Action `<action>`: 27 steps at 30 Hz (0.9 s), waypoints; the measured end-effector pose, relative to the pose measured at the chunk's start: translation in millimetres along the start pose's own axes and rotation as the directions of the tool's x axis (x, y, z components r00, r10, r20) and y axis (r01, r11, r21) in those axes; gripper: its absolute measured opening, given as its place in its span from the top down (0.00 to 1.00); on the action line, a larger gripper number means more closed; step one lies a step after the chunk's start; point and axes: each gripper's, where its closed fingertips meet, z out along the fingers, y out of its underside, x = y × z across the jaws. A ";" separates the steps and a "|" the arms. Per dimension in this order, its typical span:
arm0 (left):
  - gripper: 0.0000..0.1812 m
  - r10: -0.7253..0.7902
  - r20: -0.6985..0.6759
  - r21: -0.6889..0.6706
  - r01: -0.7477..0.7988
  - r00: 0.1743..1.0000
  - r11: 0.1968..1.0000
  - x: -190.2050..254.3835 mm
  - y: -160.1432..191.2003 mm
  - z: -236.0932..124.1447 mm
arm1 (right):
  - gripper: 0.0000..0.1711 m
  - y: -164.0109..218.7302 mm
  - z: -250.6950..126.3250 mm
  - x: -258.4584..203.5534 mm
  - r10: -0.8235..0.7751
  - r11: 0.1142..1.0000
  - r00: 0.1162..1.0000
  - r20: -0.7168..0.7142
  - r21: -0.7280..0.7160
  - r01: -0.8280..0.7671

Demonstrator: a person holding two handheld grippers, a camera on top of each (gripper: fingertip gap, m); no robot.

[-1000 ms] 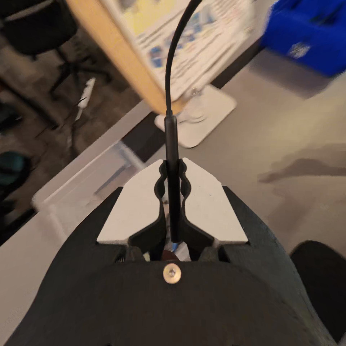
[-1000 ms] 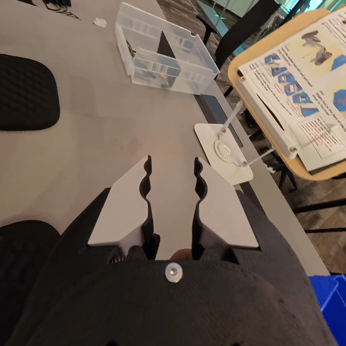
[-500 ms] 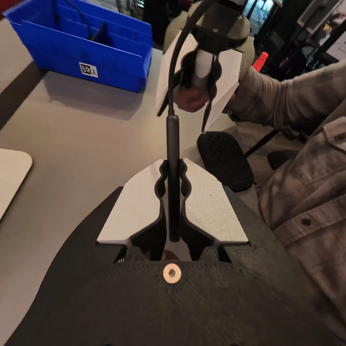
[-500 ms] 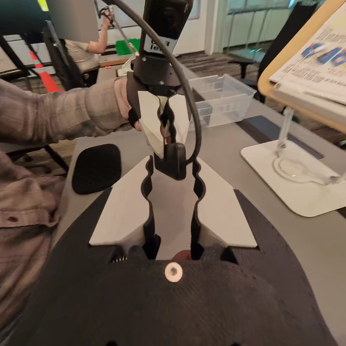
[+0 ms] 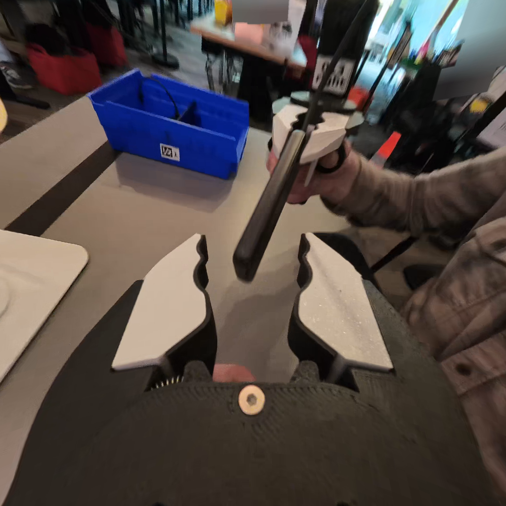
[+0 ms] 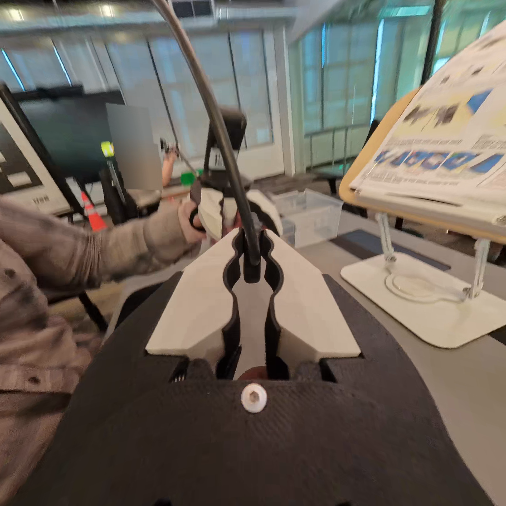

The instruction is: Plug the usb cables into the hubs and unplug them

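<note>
Holding the black hub (image 5: pixel 269 202) only at its cable end, the right gripper (image 6: pixel 250 246) has its jaws pinched on it, and the long body hangs free in the air toward the left gripper (image 5: pixel 252 262), whose jaws are spread with nothing between them. With so little of the hub in the grip, it could swing or slip out, and the stiff cable (image 6: pixel 210 109) pulling from above would help this; the pictures are blurred, so how firm the hold is I cannot tell. No second cable shows near the grippers, only one lying in the blue bin (image 5: pixel 153 131) on the table (image 5: pixel 137 208), so plugging looks not yet possible.
</note>
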 end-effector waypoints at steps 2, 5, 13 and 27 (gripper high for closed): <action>0.65 -0.054 -0.020 0.114 0.056 0.998 0.992 2.1 -3.3 -4.3 | 0.94 -14.6 -8.1 0.2 0.021 0.994 1.000 0.002 0.107 -0.021; 0.74 -0.044 -0.052 0.261 0.056 0.998 0.964 12.7 -15.9 -3.3 | 0.94 -15.3 -8.3 -5.6 0.012 0.989 1.000 0.018 0.149 -0.014; 0.93 -0.025 -0.121 0.305 0.061 0.992 0.950 29.8 -26.6 3.2 | 0.87 -6.2 -12.4 -2.4 0.085 0.986 0.996 0.005 0.145 -0.085; 0.93 0.256 -0.022 -0.620 -0.214 0.966 0.755 0.0 -2.8 -35.8 | 0.78 -35.6 -106.7 -44.7 -0.699 0.543 0.715 0.003 -0.648 0.533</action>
